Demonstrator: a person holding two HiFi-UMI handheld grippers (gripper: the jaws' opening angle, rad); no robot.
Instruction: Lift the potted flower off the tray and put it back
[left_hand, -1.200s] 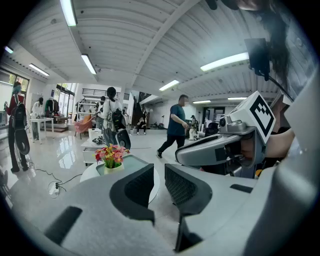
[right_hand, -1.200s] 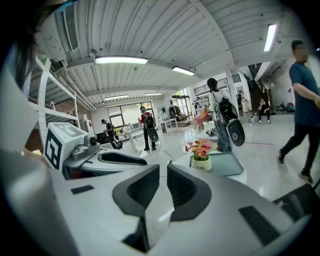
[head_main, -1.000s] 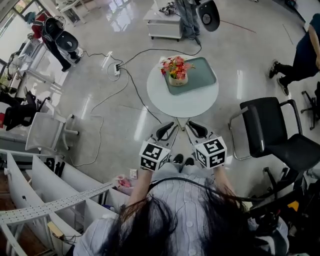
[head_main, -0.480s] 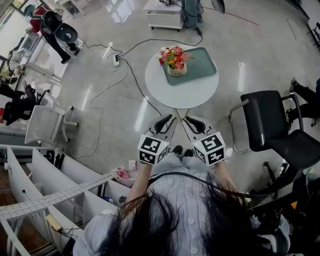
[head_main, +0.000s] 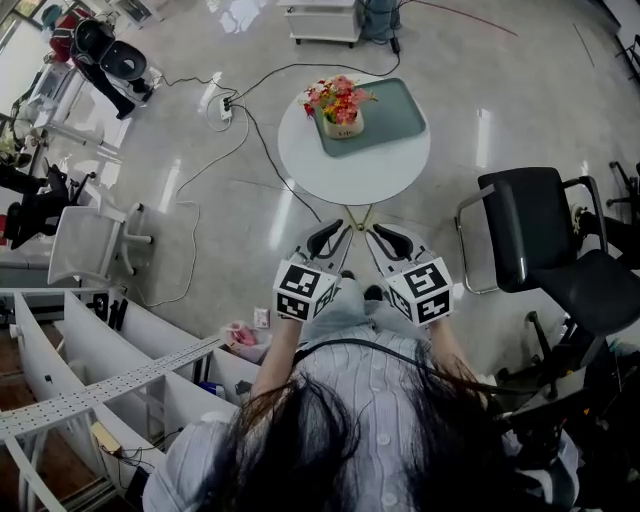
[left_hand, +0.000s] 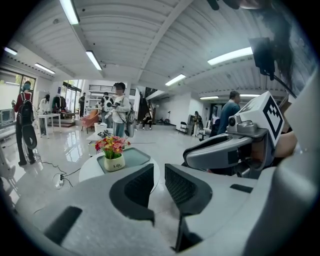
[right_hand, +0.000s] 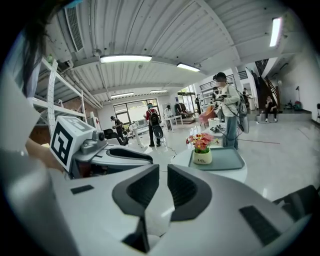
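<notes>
Still well short of the pot

Over the last second the round table (head_main: 340, 178) has drifted up and leftward in the head view; the left gripper (head_main: 338, 232) and right gripper (head_main: 375, 234) sit side by side low in the frame much as before, both clenched on nothing; the potted flower (head_main: 338, 108) stands upright at the left end of the tray (head_main: 392, 112), untouched and well apart from either gripper; by my reading the reach has barely begun, so the lift waits on a real approach.
</notes>
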